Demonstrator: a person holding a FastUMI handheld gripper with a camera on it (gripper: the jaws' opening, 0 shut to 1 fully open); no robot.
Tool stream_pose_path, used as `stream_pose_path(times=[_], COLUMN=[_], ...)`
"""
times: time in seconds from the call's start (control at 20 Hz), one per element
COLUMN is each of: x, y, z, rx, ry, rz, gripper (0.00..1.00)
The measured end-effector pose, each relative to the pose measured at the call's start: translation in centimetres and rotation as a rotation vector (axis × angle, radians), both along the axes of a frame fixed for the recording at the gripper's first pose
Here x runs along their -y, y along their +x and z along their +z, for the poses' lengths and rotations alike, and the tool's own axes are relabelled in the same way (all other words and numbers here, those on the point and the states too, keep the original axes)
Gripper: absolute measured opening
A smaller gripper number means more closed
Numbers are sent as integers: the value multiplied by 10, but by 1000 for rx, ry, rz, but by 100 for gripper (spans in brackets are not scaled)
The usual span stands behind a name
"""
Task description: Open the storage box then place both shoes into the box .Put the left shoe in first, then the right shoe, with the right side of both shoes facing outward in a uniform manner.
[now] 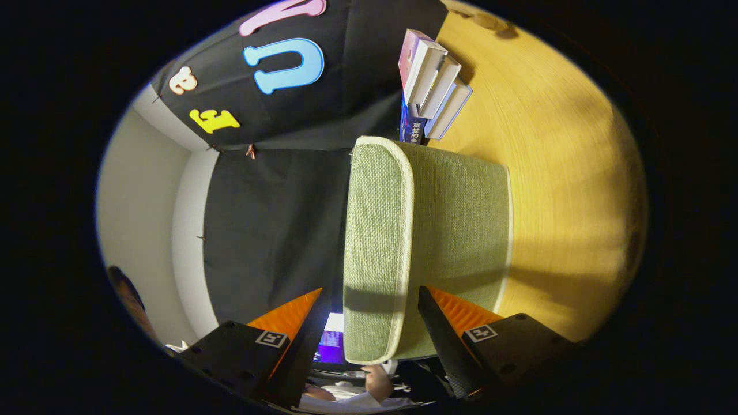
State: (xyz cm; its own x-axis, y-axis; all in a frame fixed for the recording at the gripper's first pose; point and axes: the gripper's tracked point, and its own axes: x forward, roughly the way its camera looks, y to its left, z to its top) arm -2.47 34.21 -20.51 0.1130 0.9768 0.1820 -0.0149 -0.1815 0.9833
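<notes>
Green woven cloth is covering the storage box (455, 230), and its lid (375, 248), edged with pale piping, is sitting right between the two fingers (288, 323) of the gripper (369, 323). The fingers are spread wide apart, one on each side of the lid's near end, and neither one is pressing on it, so the gripper is holding nothing. The camera is turned on its side here, so the box is looking tipped over. The box is resting on a yellow wooden table (565, 190). Just beyond the box, a small stack of books (432, 86) is lying on the same table, touching or almost touching the box's far end. Below the near end of the box, between the fingers, a person's hand (377, 383) and pale sleeve are showing. Off to the lid side of the box, the booth's black cloth wall (271, 230) is hanging, with a white wall (138, 219) past it.
</notes>
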Motion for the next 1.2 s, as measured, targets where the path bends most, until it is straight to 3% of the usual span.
stream_pose_path(times=[0.05, 0.1, 0.15, 0.35, 0.7, 0.95, 1.2], x=[-1, -2, -2, 10, 9, -49, -122], y=[1, 0, -4, 4, 7, 4, -5], z=[1, 1, -5, 10, 116, 199, 235], rx=[-18, -19, -9, 10, 164, 335, 433], ry=[26, 47, 42, 66, 44, -15, -59], rz=[2, 10, 16, -44, -143, -133, -116], gripper=[91, 77, 75, 7, 5, 5, 5])
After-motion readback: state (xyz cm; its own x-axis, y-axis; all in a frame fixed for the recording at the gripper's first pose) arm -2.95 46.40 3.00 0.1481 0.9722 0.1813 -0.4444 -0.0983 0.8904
